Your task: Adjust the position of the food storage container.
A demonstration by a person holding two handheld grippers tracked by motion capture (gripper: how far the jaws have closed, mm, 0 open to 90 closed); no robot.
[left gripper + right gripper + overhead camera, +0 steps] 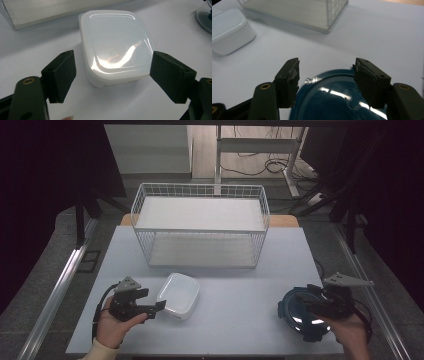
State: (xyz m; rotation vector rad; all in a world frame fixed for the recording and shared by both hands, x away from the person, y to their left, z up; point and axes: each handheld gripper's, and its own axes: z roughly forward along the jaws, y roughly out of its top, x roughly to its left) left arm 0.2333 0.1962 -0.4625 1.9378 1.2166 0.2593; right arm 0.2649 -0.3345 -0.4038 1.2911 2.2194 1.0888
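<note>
White plastic: lidded container (178,295), rounded-square, lying on the pale worktop (240,290) in front of the wire basket (200,222).
Dark blue: round lid or dish (301,312) with glossy top, at the right near edge of the worktop, under the right tool.
Left tool (159,306): jaws spread wide either side of the container's near end, pads clear of its walls; nothing gripped. In the left gripper view the container (116,47) sits just ahead of and between the jaws.
Right tool (325,75): jaws apart above the blue piece (337,100), one to each side of its rim, not pressing on it as far as can be seen; nothing gripped.
Step in hand: approach, each tool lined up on its own item, no lift begun.
Next move, left: ease forward so the pads bracket the container's sides, then clench squarely; smooth walls may slip.
Next move, right: settle on the rim of the blue piece before clenching; the glossy curve offers little purchase.
Likely destination: wire basket, a judgement only.
</note>
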